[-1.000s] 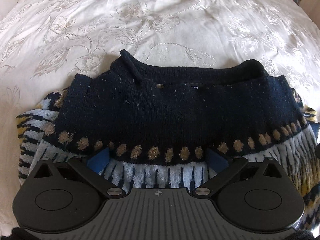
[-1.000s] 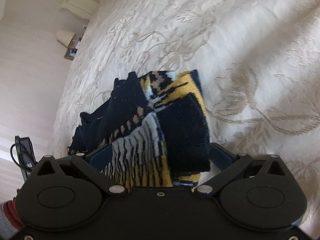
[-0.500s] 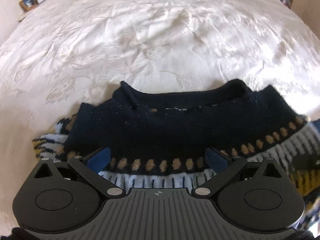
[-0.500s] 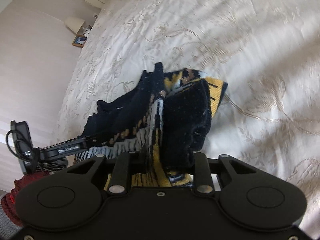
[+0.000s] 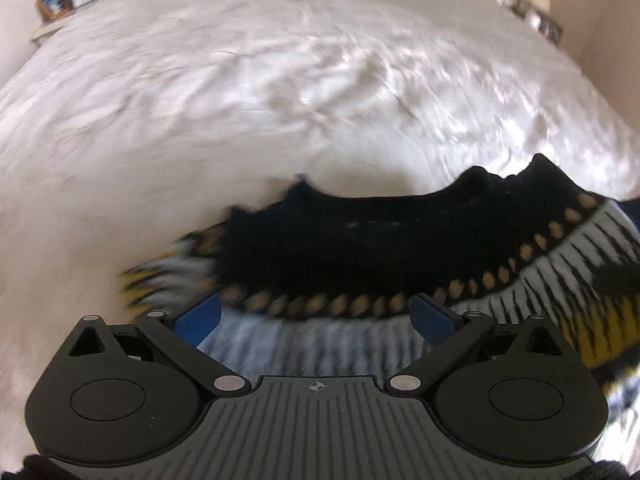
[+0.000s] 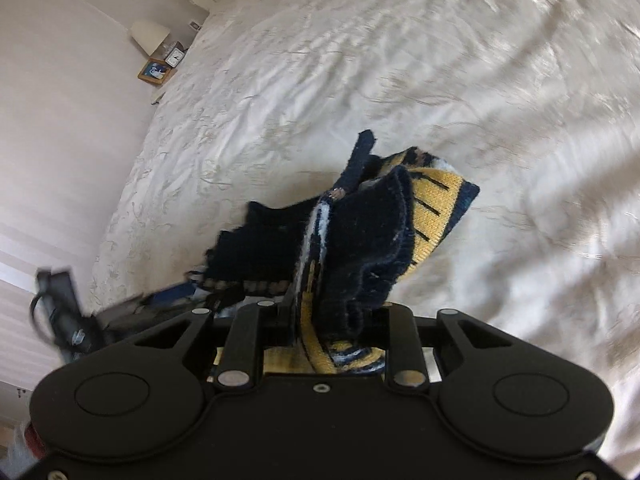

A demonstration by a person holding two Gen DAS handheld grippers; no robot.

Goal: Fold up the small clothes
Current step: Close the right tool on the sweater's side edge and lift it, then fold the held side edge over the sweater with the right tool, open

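A knitted sweater (image 5: pixel 360 240), navy with tan dots and white, yellow and black stripes, hangs partly lifted over the white bedspread (image 5: pixel 280 100). My left gripper (image 5: pixel 316 316) stands open. Its blue pads (image 5: pixel 198 318) are wide apart, and the sweater's striped part lies across the gap between them. In the right wrist view my right gripper (image 6: pixel 332 320) is shut on a bunched side of the sweater (image 6: pixel 360 232). Navy and yellow folds stick up from between its jaws. The view from the left wrist is blurred by motion.
The embroidered bedspread (image 6: pixel 440 80) spreads far beyond the sweater. A nightstand with picture frames (image 5: pixel 60 0) stands at the far left corner, and more frames (image 5: pixel 544 26) at the far right. A lamp (image 6: pixel 150 34) and a pale wall lie left of the bed.
My right gripper went from wide open to shut on the sweater's side and lifted it. Both grippers rose and the sweater came up off the bedspread. The left jaws kept their width.
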